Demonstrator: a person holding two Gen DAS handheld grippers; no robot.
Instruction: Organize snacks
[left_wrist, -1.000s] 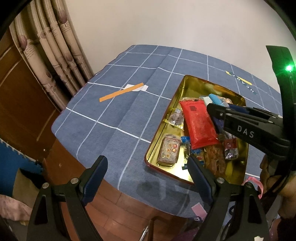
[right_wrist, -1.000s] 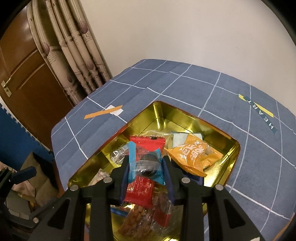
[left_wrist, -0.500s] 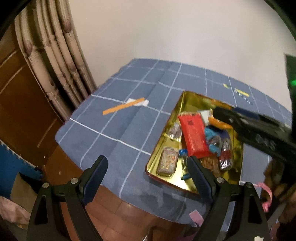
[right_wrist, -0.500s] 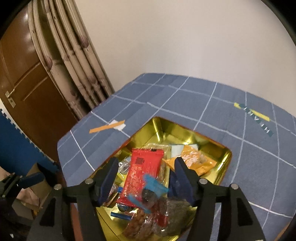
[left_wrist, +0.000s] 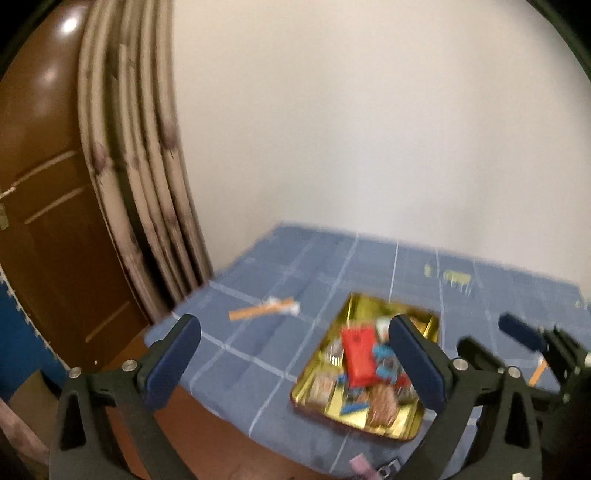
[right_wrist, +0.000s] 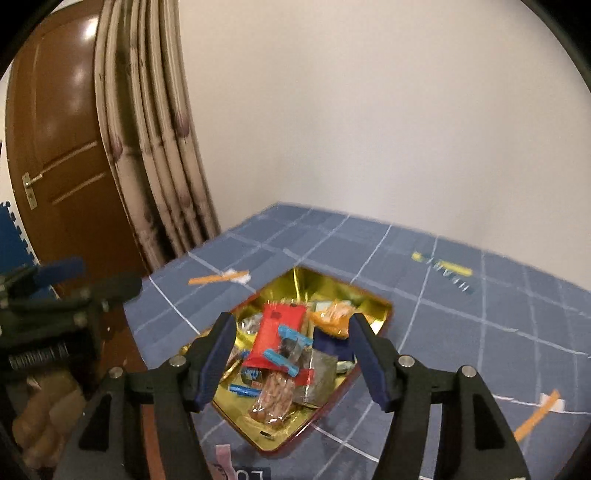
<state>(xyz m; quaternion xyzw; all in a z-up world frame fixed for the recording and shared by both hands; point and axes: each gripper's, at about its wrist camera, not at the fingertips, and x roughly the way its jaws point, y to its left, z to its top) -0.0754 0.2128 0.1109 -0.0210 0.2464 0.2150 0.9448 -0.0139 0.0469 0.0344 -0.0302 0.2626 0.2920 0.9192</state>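
Surroundings: brown door (right_wrist: 66, 155) and beige curtain (right_wrist: 155, 147) at the left, plain white wall (right_wrist: 369, 110) behind the worktop (right_wrist: 480, 295).
Worktop cover: blue cloth with a white grid; orange paper strip (right_wrist: 218, 277) on it just beyond the tin's far left corner, a second orange strip (right_wrist: 535, 415) near the right edge.
Tin: gold tin (right_wrist: 295, 280) with a red outer rim, near the front edge of the worktop.
Snacks: all lie inside the tin; red packet (right_wrist: 275, 332) on top, blue-ended wrapper (right_wrist: 290, 349) across it, orange bag (right_wrist: 332, 317) towards the far right, clear pack of brown snacks (right_wrist: 273, 397) at the near end.
Obstruction: in the left wrist view, the fingers (left_wrist: 415, 363) cover the tin's right side; that view is blurred, so small packs are probably not separable there.
Left hand-held gripper (left_wrist: 295, 363): jaws spread wide, nothing between them, held above the worktop's near left corner, touching nothing.
Right hand-held gripper (right_wrist: 291, 358): jaws spread wide, empty, above the tin and clear of the snacks.
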